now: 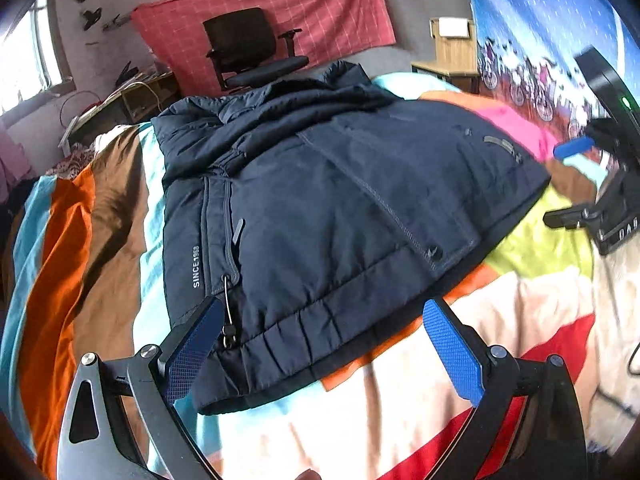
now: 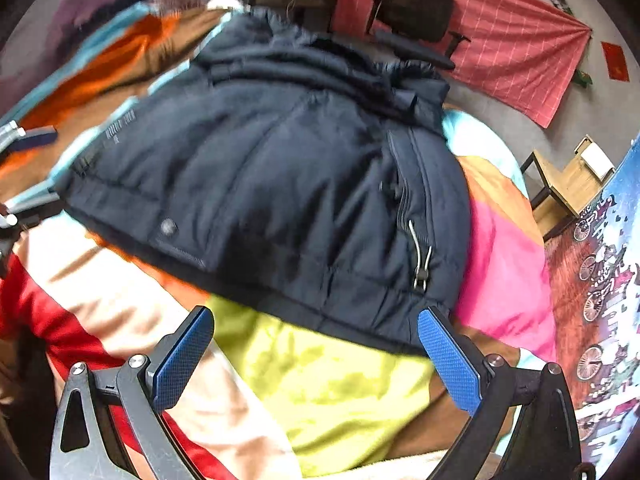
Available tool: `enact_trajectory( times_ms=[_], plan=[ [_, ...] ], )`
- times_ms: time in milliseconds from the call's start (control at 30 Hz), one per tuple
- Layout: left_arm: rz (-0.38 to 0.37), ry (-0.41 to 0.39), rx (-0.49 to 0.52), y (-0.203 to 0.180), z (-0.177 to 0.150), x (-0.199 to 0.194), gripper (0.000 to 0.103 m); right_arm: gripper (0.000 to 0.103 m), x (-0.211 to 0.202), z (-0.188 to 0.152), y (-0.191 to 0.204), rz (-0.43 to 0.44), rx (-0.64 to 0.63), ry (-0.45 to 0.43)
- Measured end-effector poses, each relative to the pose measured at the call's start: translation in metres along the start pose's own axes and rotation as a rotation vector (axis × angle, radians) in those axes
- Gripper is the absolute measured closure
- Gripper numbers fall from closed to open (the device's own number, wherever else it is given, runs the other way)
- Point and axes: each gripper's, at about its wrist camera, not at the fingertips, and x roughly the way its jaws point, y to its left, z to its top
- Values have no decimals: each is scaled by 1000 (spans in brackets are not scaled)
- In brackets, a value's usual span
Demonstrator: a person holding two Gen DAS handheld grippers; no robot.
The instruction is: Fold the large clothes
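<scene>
**Inspector A:** Start w/ the tongs. Left gripper (image 1: 324, 344) — jaws spread wide, nothing between the blue pads (image 1: 452, 356). Its left finger sits right at the jacket's hem corner, next to the dangling zip pull (image 1: 229, 320); can't confirm contact w/ the fabric.

**Inspector B:** Noted. Right gripper (image 2: 316, 344): same condition, fully parted, empty. Its right finger tip is just beside the hem's near corner; the left finger is over bare bedspread.

**A:** Item under work?

**B:** Dark navy padded jacket (image 1: 340, 200), folded into a compact bundle, lying on the striped bedspread (image 1: 532, 248) approx. mid-bed. Hem edge faces both tools, collar bunched at the far end. White "SINCE 19.." lettering runs along the zip placket; last digits not legible. A snap button (image 2: 168, 227) shows near the hem in the right wrist view.

**A:** Surroundings?

**B:** Bedspread in broad bands — orange, brown, teal, pink, lime, red, cream. Beyond the bed: black office chair (image 1: 252, 48) in front of a red grid-pattern cloth (image 1: 332, 8) hung on the wall. Wooden side table (image 2: 568, 184) to the right, beside a blue hanging w/ bicycle print (image 2: 608, 280). Window (image 1: 28, 60) at far left, very bright.
</scene>
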Motion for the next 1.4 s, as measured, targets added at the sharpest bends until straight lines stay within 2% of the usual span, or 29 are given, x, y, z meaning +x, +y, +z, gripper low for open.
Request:
enact_trajectory(
  times_ms=[133,400,700,900,967,1033,1067,1133,1167,1233,1400],
  plan=[
    [22,24,60,-6,-14,12,5,0,21,-3,3,-13,-39,89],
    [69,69,99,-6,-34,38,5,0,52,-7,9,-70,-52,161],
    [238,105,223,-20,-59,67,5,0,83,-14,23,-66,-110,246],
    [295,72,259,-18,-60,72,5,0,84,-20,25,-90,-116,237],
    [301,72,252,-14,-59,74,5,0,83,-20,26,-132,-124,229],
    [306,70,246,-13,-59,72,7,0,82,-19,33,-212,-166,214],
    [305,64,243,-11,-58,71,15,0,83,-20,36,-237,-193,208],
    [310,68,252,-10,-56,72,45,0,84,-24,51,-279,-275,201],
    [306,76,257,-10,-54,73,51,0,85,-26,57,-299,-312,196],
    [324,82,256,-9,-50,75,73,0,87,-30,70,-347,-392,184],
    [284,66,194,3,-38,64,89,0,93,-41,87,-448,-537,138]
  ],
)
